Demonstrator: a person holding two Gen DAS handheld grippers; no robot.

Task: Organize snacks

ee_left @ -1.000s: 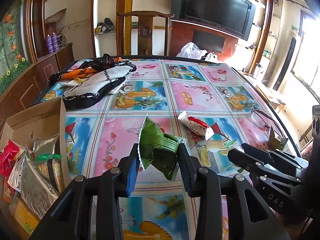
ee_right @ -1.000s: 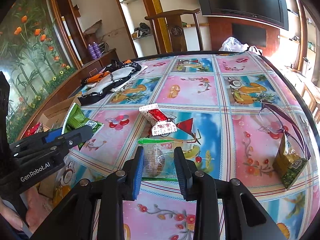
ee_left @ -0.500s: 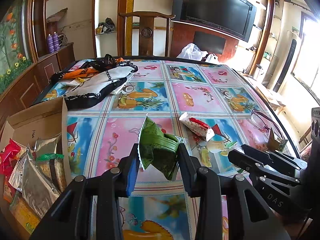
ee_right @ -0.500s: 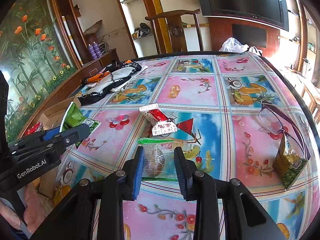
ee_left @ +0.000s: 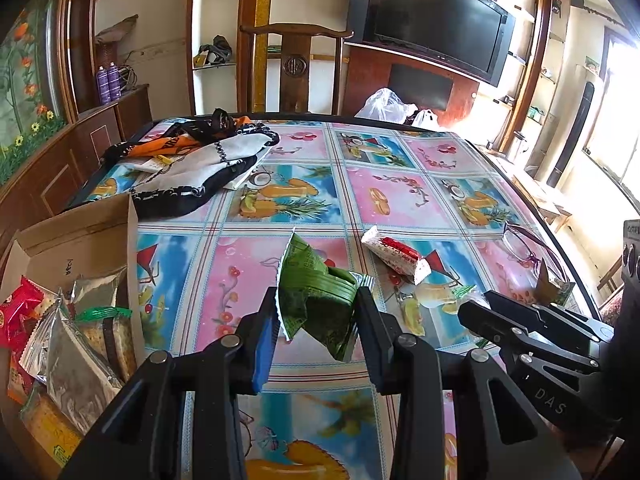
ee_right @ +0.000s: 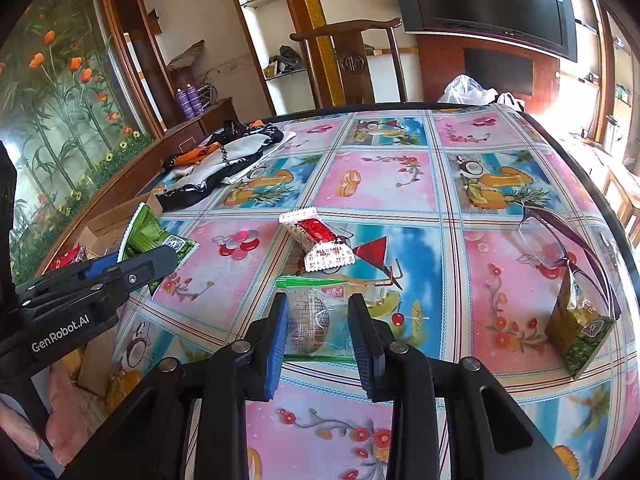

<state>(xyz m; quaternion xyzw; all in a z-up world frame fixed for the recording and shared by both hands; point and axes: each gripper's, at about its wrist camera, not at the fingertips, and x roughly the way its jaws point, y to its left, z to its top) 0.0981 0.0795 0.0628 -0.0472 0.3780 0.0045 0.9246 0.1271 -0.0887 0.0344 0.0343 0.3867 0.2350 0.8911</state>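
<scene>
My left gripper (ee_left: 316, 312) is shut on a crumpled green snack packet (ee_left: 316, 292), which hangs above the flowered tablecloth just right of an open cardboard box (ee_left: 80, 240). The box holds several snack packets (ee_left: 60, 340). In the right wrist view my right gripper (ee_right: 318, 320) is shut on a clear-wrapped round biscuit packet (ee_right: 312, 316) with a green end, low on the table. A red and white snack bar (ee_right: 320, 240) lies just beyond it. A gold and green packet (ee_right: 580, 328) stands at the right edge.
Purple-framed glasses (ee_right: 560, 240) lie by the gold packet. A black, white and orange cloth pile (ee_left: 192, 168) covers the far left of the table. A wooden chair (ee_left: 296, 68) stands behind the far edge, with plastic bags (ee_left: 384, 104) to its right.
</scene>
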